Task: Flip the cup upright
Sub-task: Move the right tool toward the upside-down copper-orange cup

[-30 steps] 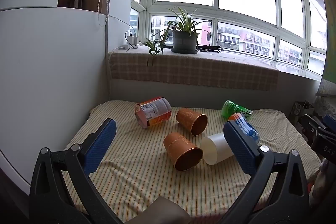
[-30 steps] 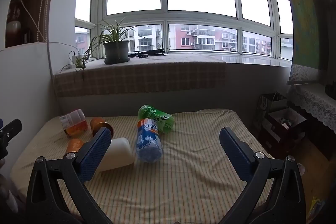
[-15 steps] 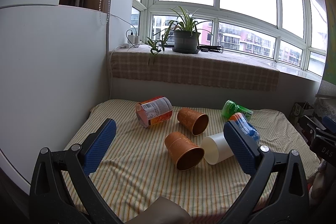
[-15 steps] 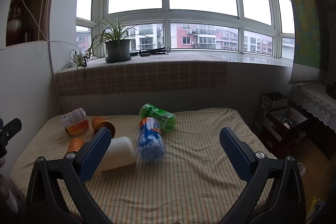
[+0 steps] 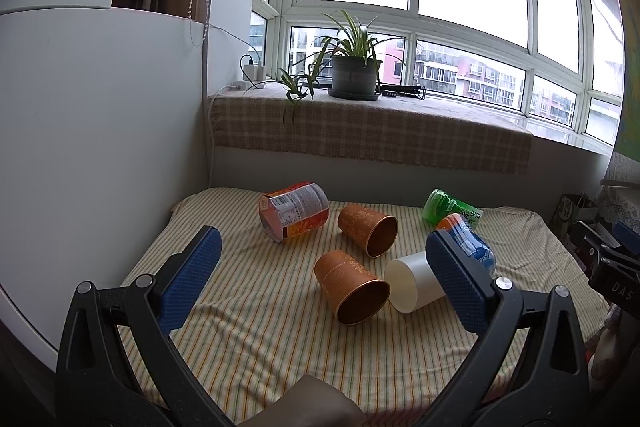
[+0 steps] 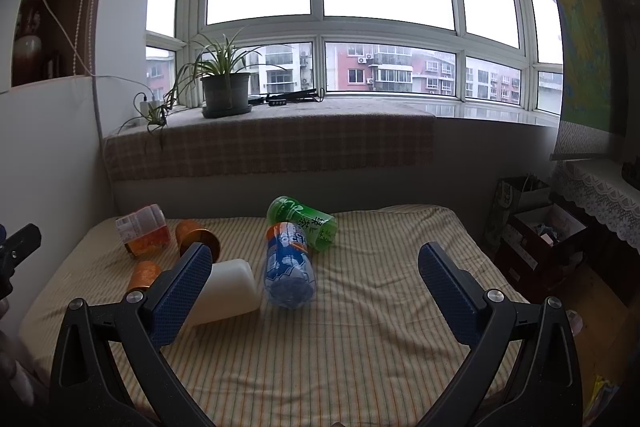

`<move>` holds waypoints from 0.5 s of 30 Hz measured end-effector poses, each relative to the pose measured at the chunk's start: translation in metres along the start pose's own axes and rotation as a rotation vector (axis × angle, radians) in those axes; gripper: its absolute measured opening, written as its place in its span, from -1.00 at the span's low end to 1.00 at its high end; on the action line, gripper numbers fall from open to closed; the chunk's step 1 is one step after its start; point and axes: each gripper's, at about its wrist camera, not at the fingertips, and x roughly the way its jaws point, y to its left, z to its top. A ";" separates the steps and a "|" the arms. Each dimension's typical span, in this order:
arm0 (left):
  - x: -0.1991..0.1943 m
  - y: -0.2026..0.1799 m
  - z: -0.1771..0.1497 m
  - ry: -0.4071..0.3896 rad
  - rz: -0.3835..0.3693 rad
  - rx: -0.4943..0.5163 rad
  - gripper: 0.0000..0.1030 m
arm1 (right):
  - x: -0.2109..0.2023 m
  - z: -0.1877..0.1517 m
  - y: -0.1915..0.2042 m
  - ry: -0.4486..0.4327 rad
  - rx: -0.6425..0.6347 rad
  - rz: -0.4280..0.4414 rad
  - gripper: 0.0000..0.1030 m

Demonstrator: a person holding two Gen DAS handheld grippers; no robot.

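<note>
Several cups lie on their sides on the striped cloth (image 5: 256,311). A near orange cup (image 5: 350,287) has its mouth toward me; a far orange cup (image 5: 367,230) lies behind it. A white cup (image 5: 412,286) lies beside the near one, partly behind my right finger. My left gripper (image 5: 320,277) is open and empty, above and short of the cups. My right gripper (image 6: 316,277) is open and empty; the white cup (image 6: 228,291) shows behind its left finger, and both orange cups (image 6: 146,275) (image 6: 196,239) lie at the far left.
An orange-labelled can (image 5: 294,211), a blue bottle (image 6: 289,265) and a green bottle (image 6: 306,221) also lie on the cloth. A white cabinet wall (image 5: 100,131) stands at the left. A sill with a potted plant (image 5: 354,75) is behind. Boxes (image 6: 540,231) sit on the floor at the right.
Both views have shifted slightly, as both grippers drift a little toward the cups. Nothing on the cloth has moved and both grippers stay open.
</note>
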 end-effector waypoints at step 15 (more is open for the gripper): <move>0.008 0.006 -0.010 0.034 0.006 -0.018 1.00 | 0.014 -0.003 0.009 0.027 -0.050 0.010 0.99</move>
